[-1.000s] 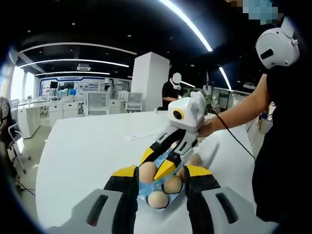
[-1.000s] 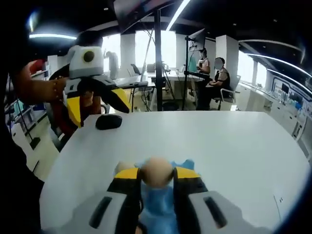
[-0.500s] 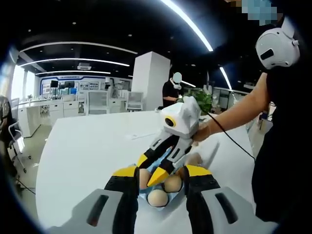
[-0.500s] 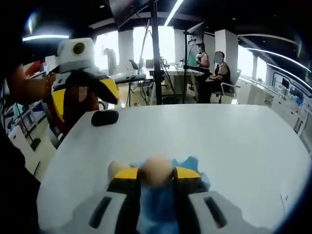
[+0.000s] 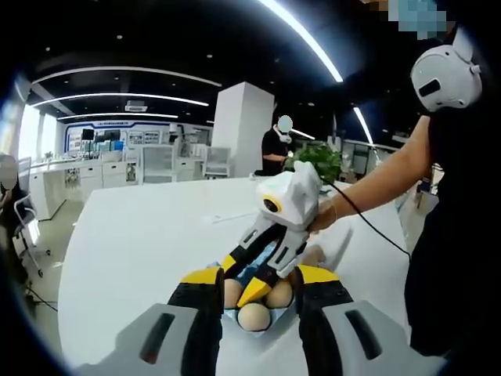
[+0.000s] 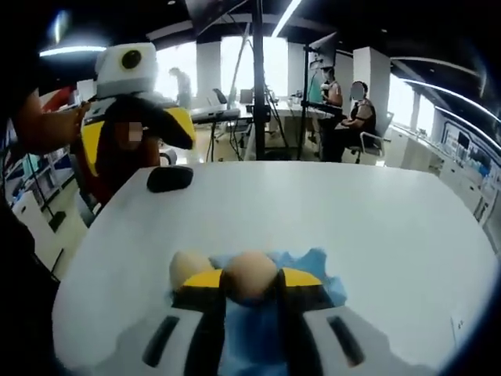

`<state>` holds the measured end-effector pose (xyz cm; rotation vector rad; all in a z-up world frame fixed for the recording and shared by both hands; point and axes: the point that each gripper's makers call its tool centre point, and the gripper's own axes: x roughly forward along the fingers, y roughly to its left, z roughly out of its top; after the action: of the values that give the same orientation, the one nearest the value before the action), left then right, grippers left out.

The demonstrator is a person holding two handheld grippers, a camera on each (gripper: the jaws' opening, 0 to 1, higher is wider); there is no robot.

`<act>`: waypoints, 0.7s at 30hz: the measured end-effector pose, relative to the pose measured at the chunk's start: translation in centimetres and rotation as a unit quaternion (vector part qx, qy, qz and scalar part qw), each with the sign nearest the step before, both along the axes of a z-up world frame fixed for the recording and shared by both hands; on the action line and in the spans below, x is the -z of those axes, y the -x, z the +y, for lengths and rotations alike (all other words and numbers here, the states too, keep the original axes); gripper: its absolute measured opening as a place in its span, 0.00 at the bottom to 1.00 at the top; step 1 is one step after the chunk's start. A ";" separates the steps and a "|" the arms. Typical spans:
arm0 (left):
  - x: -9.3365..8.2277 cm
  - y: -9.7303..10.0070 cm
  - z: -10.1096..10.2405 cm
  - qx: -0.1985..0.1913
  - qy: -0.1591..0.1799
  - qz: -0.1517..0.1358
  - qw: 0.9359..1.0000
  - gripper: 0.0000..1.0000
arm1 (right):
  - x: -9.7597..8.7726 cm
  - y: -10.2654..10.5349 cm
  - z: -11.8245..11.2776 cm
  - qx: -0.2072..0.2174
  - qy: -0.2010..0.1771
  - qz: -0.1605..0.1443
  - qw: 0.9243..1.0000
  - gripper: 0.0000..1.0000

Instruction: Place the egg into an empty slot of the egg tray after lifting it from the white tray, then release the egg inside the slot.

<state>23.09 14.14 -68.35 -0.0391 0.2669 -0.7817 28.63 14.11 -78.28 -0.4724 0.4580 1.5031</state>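
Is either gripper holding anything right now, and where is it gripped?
The right gripper holds an egg by its two sides, between the yellow fingertips, above the blue egg tray. The left gripper is open, holding nothing.
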 end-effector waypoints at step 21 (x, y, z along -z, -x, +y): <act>-0.1 0.0 -0.3 0.004 -0.001 -0.002 1.000 0.36 | -1.4 -0.5 -1.1 0.017 -0.037 0.011 0.999 0.27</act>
<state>23.12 13.84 -68.20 -0.0353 0.2633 -0.7890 29.12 13.01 -76.87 -0.3884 0.4241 1.4884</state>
